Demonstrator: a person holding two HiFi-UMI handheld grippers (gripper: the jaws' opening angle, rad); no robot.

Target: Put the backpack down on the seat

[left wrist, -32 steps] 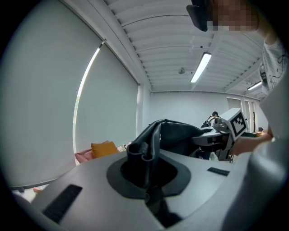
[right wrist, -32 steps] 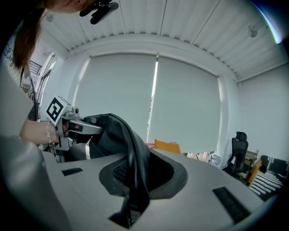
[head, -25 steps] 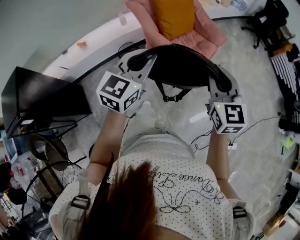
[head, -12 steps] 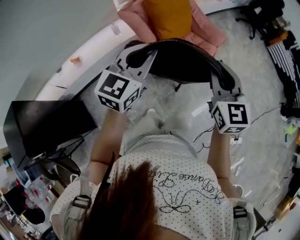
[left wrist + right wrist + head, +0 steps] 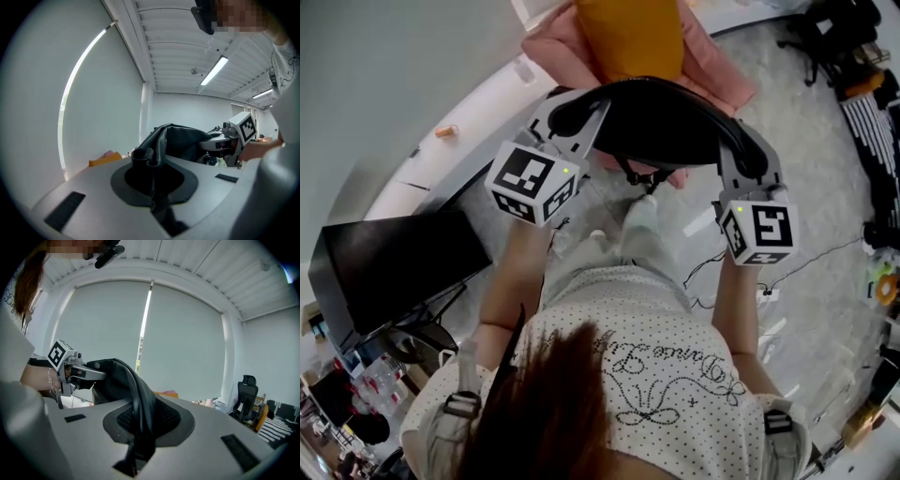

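Note:
A black backpack [image 5: 661, 122] hangs in the air between my two grippers, over the front edge of a pink seat [image 5: 717, 75] that carries an orange cushion [image 5: 630, 37]. My left gripper [image 5: 570, 117] is shut on the bag's left end; in the left gripper view the dark fabric [image 5: 180, 140] bunches up out of the closed jaws [image 5: 149, 155]. My right gripper [image 5: 750, 161] is shut on the right end, where a thick black strap [image 5: 136, 390] runs through its jaws [image 5: 139, 416]. Each gripper view shows the other gripper across the bag: right gripper [image 5: 243, 129], left gripper [image 5: 70, 364].
A black flat panel [image 5: 394, 267] stands at the left beside a white curved ledge [image 5: 473, 117]. Cables [image 5: 797, 267] trail over the pale floor on the right. Black office chairs [image 5: 839, 37] stand at the back right. Clutter fills the lower left corner.
The person has stepped forward: the pink seat and cushion have come closer, and the backpack now overlaps the seat's front edge. Both grippers keep their hold.

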